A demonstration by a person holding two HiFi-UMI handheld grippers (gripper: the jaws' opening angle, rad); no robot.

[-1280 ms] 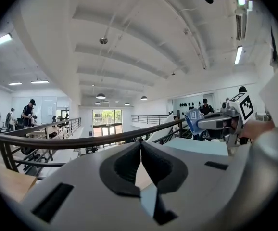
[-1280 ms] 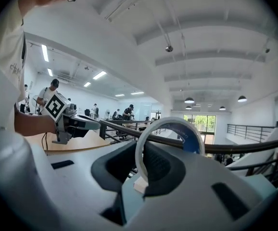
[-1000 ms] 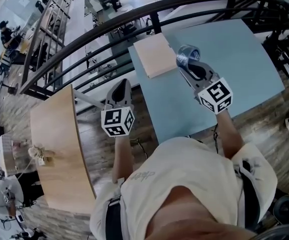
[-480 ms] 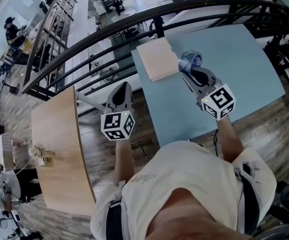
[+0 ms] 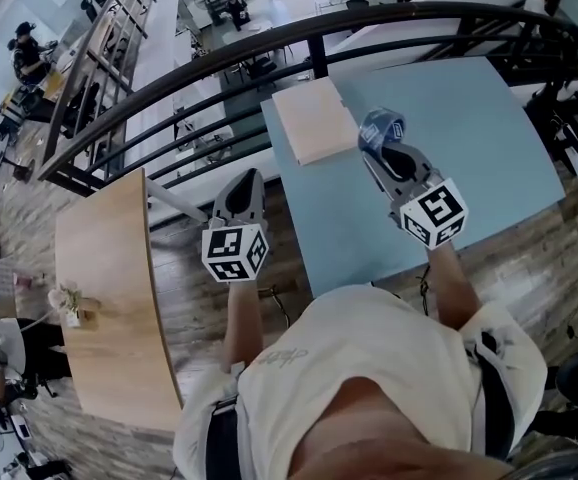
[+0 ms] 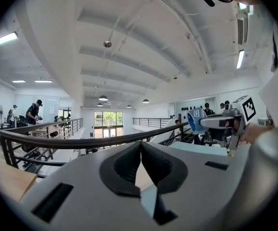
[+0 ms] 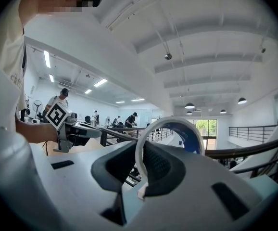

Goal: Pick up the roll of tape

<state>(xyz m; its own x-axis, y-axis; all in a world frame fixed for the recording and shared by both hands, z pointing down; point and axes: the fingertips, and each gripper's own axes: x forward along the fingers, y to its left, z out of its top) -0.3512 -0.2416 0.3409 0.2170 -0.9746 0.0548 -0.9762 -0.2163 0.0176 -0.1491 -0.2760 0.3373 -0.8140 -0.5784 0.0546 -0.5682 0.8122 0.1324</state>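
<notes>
The roll of tape [image 5: 381,126] is a clear ring with a blue core, held up in the air over the near left part of the pale blue table [image 5: 479,108]. My right gripper [image 5: 380,142] is shut on the roll's wall. In the right gripper view the roll [image 7: 193,137] stands upright between the dark pads [image 7: 160,165]. My left gripper [image 5: 248,175] hangs over the floor left of the table, shut, with nothing in it. In the left gripper view its jaws [image 6: 140,147] meet, and the roll [image 6: 195,120] shows at the right.
A pale square board [image 5: 314,120] lies on the table's near left corner. A black railing [image 5: 169,78] curves behind the table. A wooden table [image 5: 104,298] with a small object on it stands at the left. People work at desks far off.
</notes>
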